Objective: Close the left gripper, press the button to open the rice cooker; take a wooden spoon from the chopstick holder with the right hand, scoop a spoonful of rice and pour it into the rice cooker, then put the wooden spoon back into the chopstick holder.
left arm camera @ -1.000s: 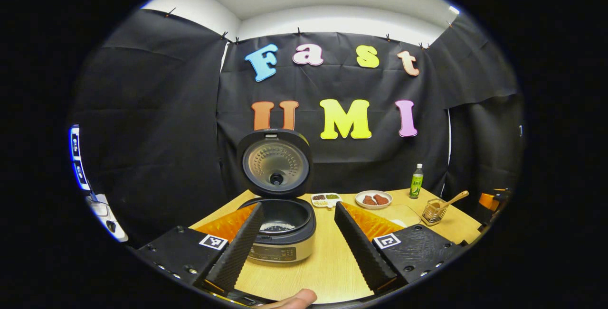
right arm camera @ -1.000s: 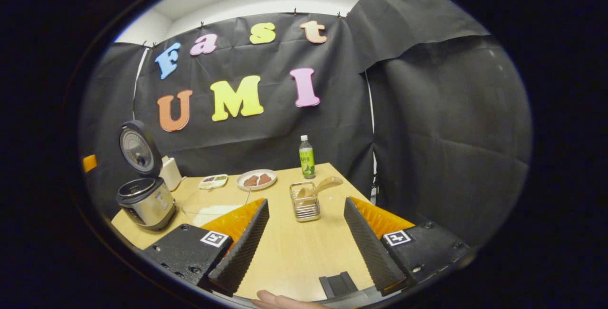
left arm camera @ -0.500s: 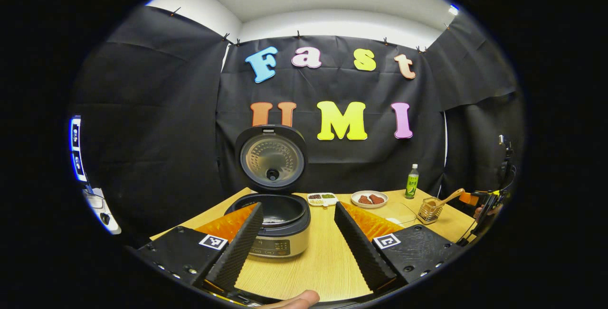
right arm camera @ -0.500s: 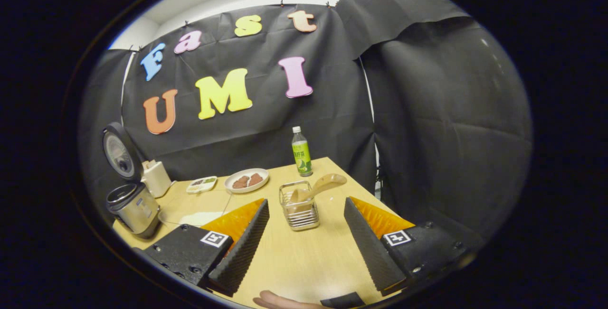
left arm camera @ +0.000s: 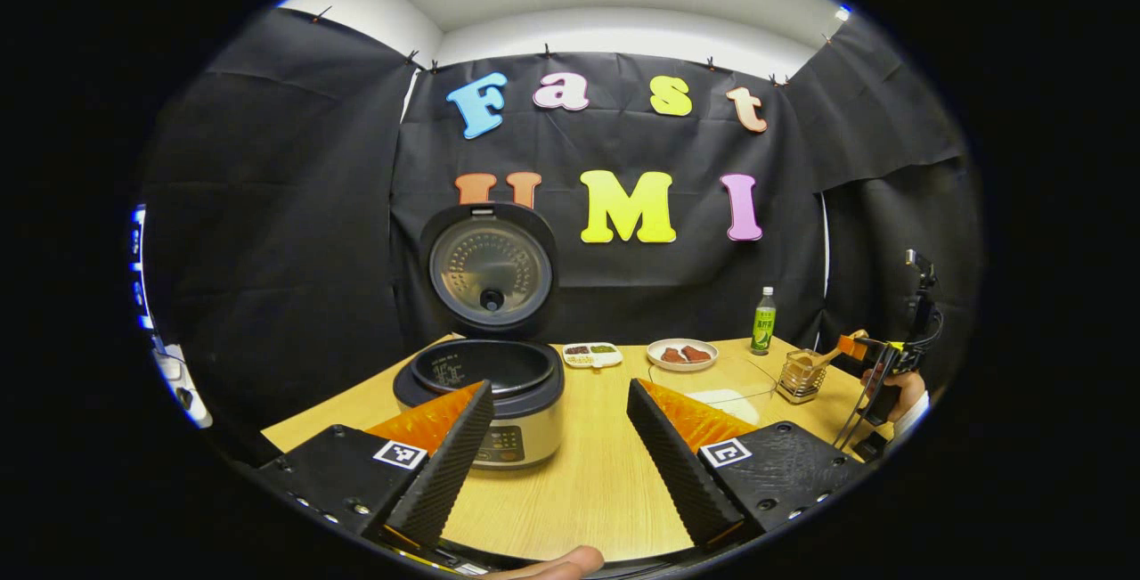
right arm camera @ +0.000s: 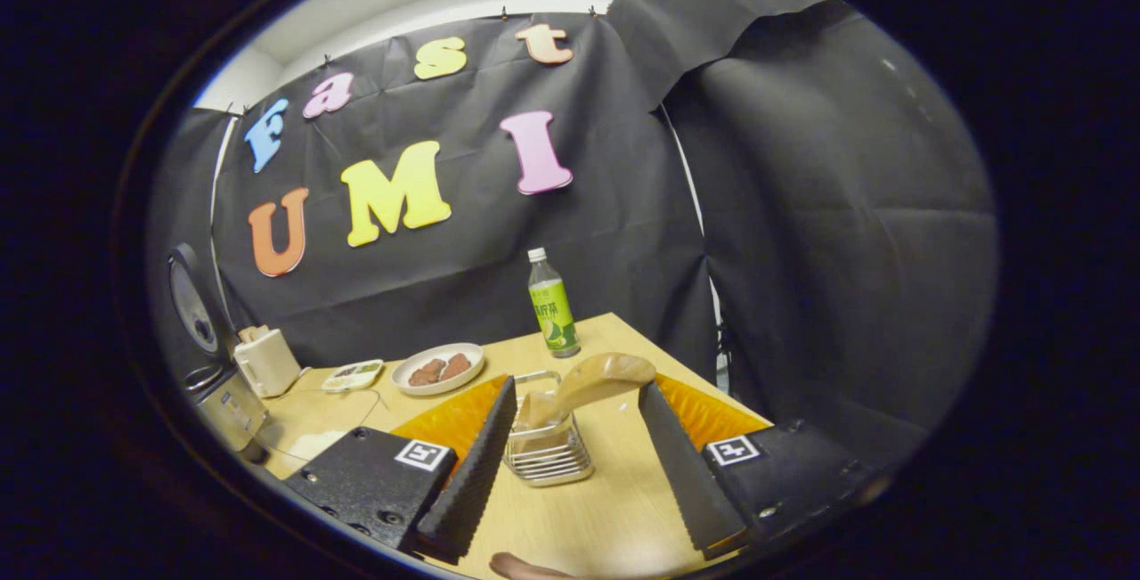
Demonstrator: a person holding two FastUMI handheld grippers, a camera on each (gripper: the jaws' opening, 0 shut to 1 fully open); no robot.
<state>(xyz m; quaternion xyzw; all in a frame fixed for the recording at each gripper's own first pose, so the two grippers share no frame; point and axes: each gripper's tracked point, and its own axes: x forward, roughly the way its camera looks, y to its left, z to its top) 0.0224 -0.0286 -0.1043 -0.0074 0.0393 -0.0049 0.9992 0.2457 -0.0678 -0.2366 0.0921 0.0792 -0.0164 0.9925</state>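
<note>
Standing on the wooden bench (left arm camera: 588, 482), the rice cooker (left arm camera: 485, 379) has its lid up and its pot exposed, so the button step looks done; it is the heavy, stable piece here and needs no holding. Nearer the right tongs (right arm camera: 570, 464), which are spread wide and empty, the wire chopstick holder (right arm camera: 545, 451) sits between the fingers, light enough, I judge, to tip if nudged. Leaning out of it, the wooden spoon (right arm camera: 583, 384) looks stiff, light and dry, not slippery; its raised free end is the place to pinch, drawing it up along its own slant. The left tongs (left arm camera: 559, 437) are also wide open, holding nothing
</note>
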